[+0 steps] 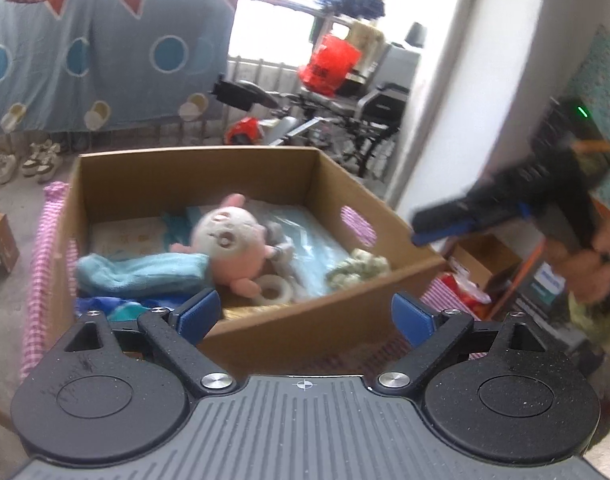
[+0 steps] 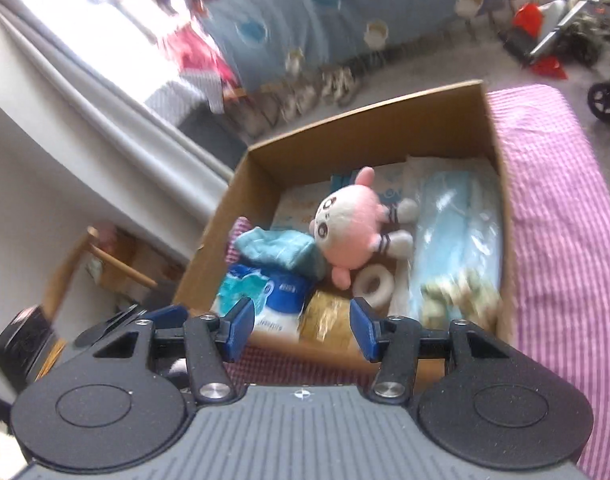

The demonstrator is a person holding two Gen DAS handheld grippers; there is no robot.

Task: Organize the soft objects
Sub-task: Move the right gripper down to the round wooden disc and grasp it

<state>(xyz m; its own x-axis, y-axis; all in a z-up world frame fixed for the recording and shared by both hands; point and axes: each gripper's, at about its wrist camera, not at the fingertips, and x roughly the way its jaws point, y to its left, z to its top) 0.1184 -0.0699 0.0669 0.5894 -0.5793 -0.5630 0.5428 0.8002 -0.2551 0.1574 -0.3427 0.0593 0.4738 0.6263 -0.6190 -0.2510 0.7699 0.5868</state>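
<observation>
plush toy [image 2: 351, 226] lies on top of the pile inside the cardboard box [image 2: 265, 168], leaning on a teal cloth [image 2: 281, 250]. both tools, left tool [image 1: 305, 314] and right tool [image 2: 299, 322], hang empty with jaws apart. a low reach could catch the box rim and shove it. box sits on a pink checked counter [image 2: 553, 216]; cluttered room, hanging blanket [image 1: 97, 56] behind.

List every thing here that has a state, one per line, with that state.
Left claw: open, empty, above the box's near wall.
Right claw: open, empty, above the box's near wall.
Box: open-topped, partly filled.
Plush: lying on its side in the box.
Teal towel: rolled, against the plush.
White ring: flat, beside the plush.
</observation>
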